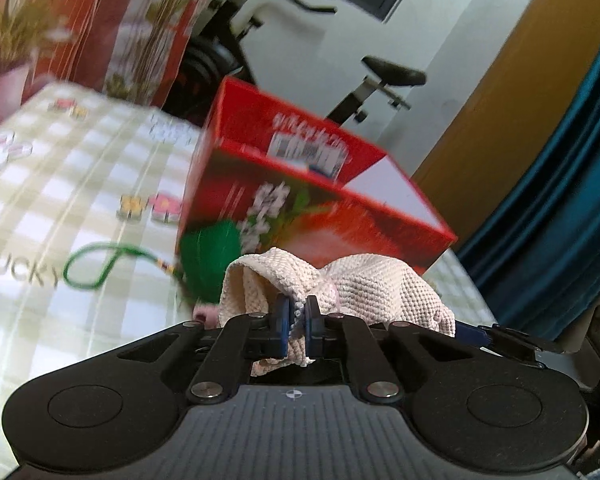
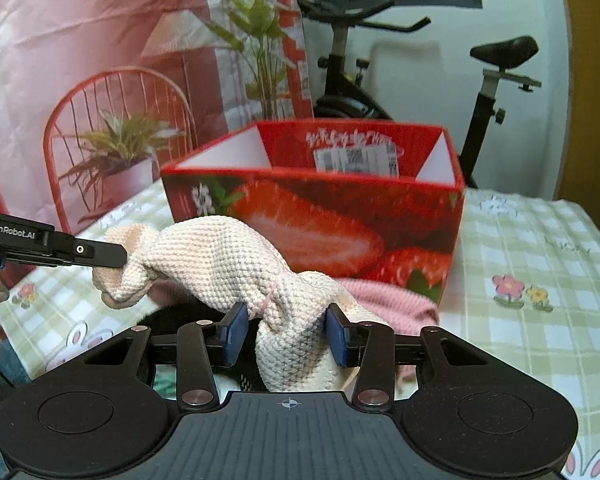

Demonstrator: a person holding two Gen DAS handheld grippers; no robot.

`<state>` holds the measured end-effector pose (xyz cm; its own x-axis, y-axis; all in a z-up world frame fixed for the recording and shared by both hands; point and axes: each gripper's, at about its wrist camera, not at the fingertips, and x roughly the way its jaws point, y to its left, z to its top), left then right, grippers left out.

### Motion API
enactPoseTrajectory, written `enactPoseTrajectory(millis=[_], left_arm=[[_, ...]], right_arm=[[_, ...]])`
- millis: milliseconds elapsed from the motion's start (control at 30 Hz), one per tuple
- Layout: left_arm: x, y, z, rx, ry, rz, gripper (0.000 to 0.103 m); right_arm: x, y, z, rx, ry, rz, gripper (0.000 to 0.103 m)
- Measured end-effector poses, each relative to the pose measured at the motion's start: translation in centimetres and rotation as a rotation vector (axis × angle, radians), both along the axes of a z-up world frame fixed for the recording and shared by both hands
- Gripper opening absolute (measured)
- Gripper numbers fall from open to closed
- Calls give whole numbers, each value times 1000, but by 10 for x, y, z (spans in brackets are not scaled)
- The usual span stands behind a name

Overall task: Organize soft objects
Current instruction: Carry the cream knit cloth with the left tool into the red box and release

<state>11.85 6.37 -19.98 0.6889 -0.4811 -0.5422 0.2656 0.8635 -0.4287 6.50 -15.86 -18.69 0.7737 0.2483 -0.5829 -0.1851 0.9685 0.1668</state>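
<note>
- Left gripper [image 1: 298,312]: blue pads pressed nearly together, pinching a fold of the cream knit piece [image 1: 364,284]. Its finger also shows at the left edge of the right wrist view, gripping one end of the knit.
- Right gripper [image 2: 286,326]: jaws part-spread, the knit [image 2: 228,256] bunched between the pads [image 2: 338,336]. Right pad touches the fabric; a gap shows at the left pad, so a firm grip cannot be confirmed.
- Knit hangs stretched between the two grippers, above the table and just in front of the red strawberry box [image 2: 340,220].
- Hidden or unclear: lower end of the knit drops behind the right gripper body. Pink knitted item [image 2: 396,300] mostly covered by the cream knit; its shape cannot be told. Green tasselled object [image 1: 208,260] with cord loop is motion-blurred and partly behind the knit. Inside of the box not visible to the bottom.
- Left wrist view is blurred overall; box print is smeared there.
- Writing: "GenRobot.AI" [image 2: 11,226] on the left gripper arm, legible. "LUCKY" [image 1: 20,272] printed on the checked tablecloth [image 1: 60,184]. White label with barcode-like marks [image 2: 356,160] on the inner box wall, and white characters above it, are unreadable.
- Exercise bike [image 2: 488,80] behind the table, cut off by the box.
</note>
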Motion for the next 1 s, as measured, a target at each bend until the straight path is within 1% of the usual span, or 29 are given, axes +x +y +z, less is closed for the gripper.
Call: enactPoseTrajectory(millis=[167,267,433,533,667,767,833,1000], left_arm=[[2,-4,31,28,-97,-19,8],[10,-6,50,27,-143,-23,8],[31,-11,77,2,-189,-22,8],[47,-18,88,12,-217,-27,8],[74,-27,92,9,-205,-20,8],[94,-31,90,18,-187,-16,8],[110,-37,88,39,-173,-12,8],[149,-42,79,40,-123,-15,8]], right_arm=[[6,-3,21,-4,-64,6,39],[16,-5,38,-9,-105,14,39],[44,-11,67,-36,-179,12,39],[65,-14,80,-61,-206,9,39],[97,-18,87,-85,-207,-10,39],[122,-19,85,-102,-190,-22,39],[141,-19,81,-116,-168,-32,39],[188,-20,67,-119,-83,-71,39]])
